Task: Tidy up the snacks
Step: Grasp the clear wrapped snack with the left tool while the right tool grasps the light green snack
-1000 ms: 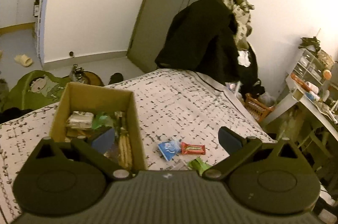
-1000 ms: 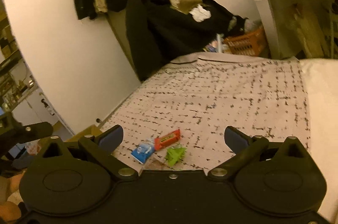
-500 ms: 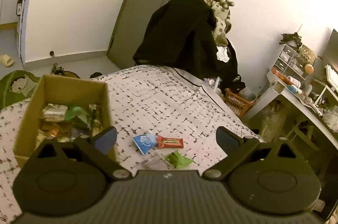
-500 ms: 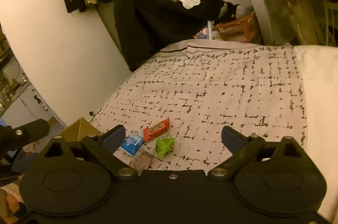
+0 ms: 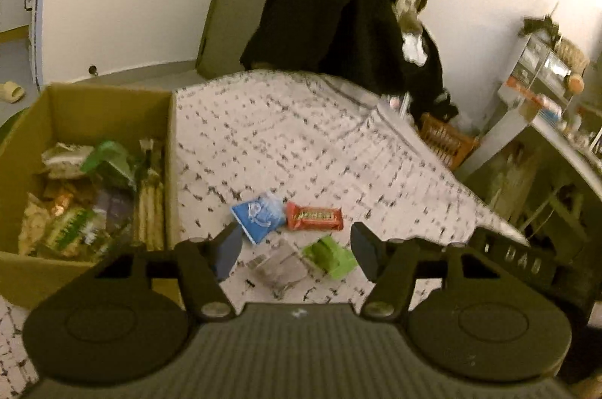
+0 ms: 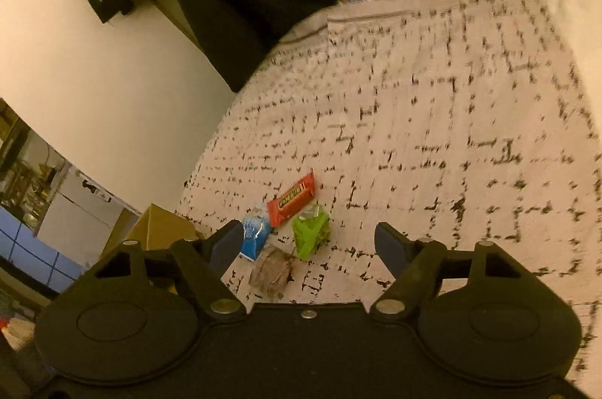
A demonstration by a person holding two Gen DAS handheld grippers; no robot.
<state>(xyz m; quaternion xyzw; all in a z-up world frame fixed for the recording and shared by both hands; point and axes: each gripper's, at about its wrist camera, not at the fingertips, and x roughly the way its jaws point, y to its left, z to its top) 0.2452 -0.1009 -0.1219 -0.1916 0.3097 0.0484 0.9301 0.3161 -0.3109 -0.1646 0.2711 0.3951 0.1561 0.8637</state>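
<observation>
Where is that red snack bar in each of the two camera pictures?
Left wrist view: the red snack bar lies just below centre on the patterned bedspread, right of the blue packet.
Right wrist view: the bar lies left of centre, tilted.
Shared landmark: the green packet just nearer the camera.

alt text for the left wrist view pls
The left gripper, jaws closing with nothing between them, hangs over four loose snacks on a patterned bedspread: blue packet, red bar, green wrapper, clear wrapper. A snack-filled cardboard box sits left.
</observation>
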